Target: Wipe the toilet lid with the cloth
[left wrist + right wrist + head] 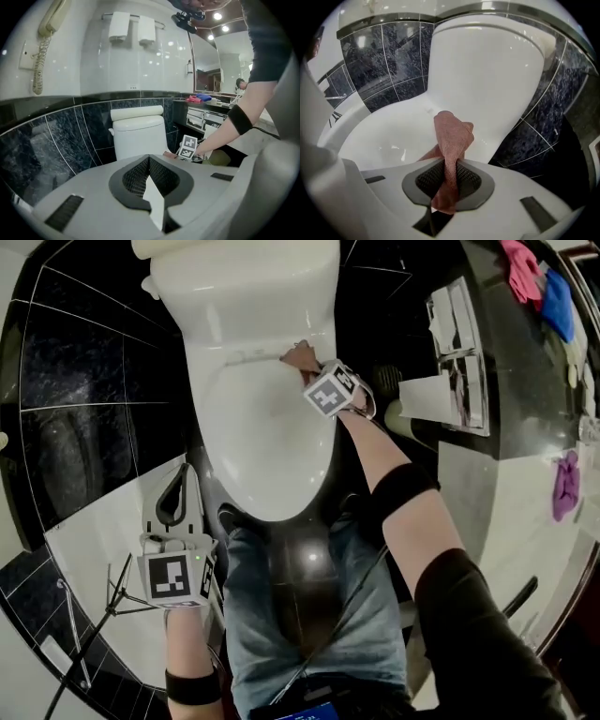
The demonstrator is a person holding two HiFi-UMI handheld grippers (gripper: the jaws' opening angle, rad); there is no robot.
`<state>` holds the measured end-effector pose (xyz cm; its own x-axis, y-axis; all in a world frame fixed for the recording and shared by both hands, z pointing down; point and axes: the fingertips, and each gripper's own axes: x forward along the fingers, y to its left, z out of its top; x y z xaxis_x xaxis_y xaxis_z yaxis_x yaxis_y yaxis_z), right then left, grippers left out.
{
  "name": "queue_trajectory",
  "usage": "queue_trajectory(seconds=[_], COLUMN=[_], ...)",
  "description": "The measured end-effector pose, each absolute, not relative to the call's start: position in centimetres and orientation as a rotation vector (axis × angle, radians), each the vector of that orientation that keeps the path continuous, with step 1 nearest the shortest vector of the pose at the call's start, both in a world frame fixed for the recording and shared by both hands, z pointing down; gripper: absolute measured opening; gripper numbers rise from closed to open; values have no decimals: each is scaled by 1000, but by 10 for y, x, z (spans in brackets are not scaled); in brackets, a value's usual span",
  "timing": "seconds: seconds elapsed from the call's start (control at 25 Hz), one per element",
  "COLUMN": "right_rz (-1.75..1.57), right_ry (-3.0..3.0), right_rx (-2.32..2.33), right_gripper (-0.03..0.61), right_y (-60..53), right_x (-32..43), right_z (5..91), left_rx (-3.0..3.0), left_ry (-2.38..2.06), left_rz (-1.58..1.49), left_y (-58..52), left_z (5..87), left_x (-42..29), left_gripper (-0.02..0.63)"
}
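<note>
Right gripper view: the right gripper (447, 180) has its jaws clamped on the pink cloth (452, 140). The cloth's long axis runs straight out from them, and its bunched tip points at the tank (487, 70) over the rear of the toilet lid (389, 136). The left gripper (149, 180) has its jaws together, empty.

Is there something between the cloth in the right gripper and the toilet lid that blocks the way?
Nothing visible does. The right gripper holds the pink cloth just over the back of the closed toilet lid, by the tank; the lid is bare.
</note>
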<state>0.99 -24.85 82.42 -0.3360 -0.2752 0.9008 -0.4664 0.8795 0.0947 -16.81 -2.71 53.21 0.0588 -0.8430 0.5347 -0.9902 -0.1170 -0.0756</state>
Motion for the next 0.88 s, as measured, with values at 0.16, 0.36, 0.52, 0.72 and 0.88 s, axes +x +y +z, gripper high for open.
queue_trajectory(seconds=[0.16,0.36,0.52,0.72,0.88], right_rz=[308,372,387,398,459], right_ry=[-1925,-1880,-1897,-1911,-1902], right_rx=[557,488,469,391,342], right_gripper=[72,71,71,71,71], right_y=[-229,-168,-124,-57,13], right_x=[31,64,82,89,87], right_z=[841,850,850,848,853], left_rx=[1977,1944,1893,1836,1878], left_ry=[-1841,-1856,-1922,-1956,-1903], left_rz=[650,651,673,661,652], left_y=[-20,-12,3,28,43], left_z=[551,548,530,522,527], left_x=[-161,-156,-153,-148,-133], left_gripper=[0,0,0,0,0])
